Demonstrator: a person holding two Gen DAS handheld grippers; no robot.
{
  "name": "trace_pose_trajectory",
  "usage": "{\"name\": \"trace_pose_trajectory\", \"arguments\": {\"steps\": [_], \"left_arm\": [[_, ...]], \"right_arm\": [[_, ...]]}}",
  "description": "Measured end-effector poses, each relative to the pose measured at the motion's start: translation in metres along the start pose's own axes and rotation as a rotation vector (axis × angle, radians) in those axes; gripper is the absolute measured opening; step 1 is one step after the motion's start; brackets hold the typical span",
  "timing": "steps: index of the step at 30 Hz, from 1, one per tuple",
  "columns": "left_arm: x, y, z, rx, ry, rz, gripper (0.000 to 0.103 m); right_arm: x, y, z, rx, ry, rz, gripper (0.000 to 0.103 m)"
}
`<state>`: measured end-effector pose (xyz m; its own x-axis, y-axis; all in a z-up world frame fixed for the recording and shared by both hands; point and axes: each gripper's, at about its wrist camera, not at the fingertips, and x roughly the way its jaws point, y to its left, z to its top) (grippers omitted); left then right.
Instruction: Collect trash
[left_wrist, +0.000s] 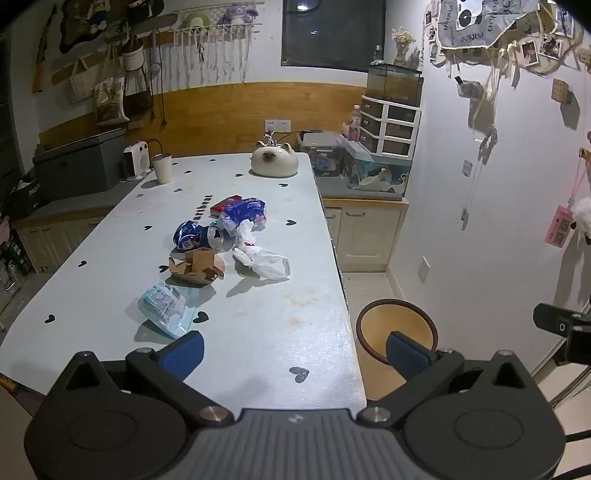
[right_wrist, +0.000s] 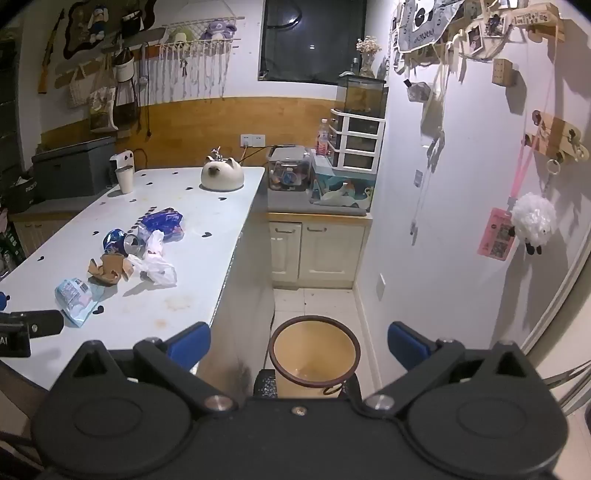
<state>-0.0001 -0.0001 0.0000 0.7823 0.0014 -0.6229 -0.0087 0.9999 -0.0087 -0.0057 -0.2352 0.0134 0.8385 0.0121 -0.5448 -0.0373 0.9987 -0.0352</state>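
Trash (left_wrist: 207, 254) heaped mid-table (left_wrist: 277, 332) — red pack half hidden; left claw (left_wrist: 295, 350), right claw (right_wrist: 299, 343) agape, empty.

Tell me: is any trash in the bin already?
No. The bin on the floor shows only its bare yellow inside.

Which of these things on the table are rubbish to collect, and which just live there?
For the job:
crushed can
blue wrapper
white plastic bag
brown paper scrap
pale blue packet
bin

Just lying about:
cat-shaped kettle
cup
small heater
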Motion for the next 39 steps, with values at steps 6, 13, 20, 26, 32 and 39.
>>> {"name": "trace_pose_trajectory", "arguments": {"steps": [6,13,20,26,32,39], "left_arm": [[0.0,0.0002,0.0001,-0.002,0.001,-0.003,0.103],[0.0001,0.0002,0.0001,-0.002,0.002,0.0,0.103],[0.0001,0.0001,0.0001,-0.002,0.003,0.0,0.103],[0.0002,0.0001,0.0001,0.0,0.002,0.001,0.103],[0.0001,0.0001,0.0001,0.0,0.002,0.001,0.103],[0.0001,0.0001,0.0,0.0,0.001,0.001,0.103]], "right_arm": [[-0.0003,0.0006,-0.0002,-0.003,0.001,-0.003,0.103],[0.0,0.001,0.0,-0.002,0.004,-0.001,0.103],[-0.0003,0.0013,0.0002,-0.001,0.004,0.001,0.103],[-0.0011,0.0012,0.0011,0.0,0.003,0.001,0.103],[-0.0015,0.0013,0.0014,0.0,0.004,0.002,0.103],[-0.0023,0.0015,0.0016,0.0,0.004,0.001,0.103]]}}
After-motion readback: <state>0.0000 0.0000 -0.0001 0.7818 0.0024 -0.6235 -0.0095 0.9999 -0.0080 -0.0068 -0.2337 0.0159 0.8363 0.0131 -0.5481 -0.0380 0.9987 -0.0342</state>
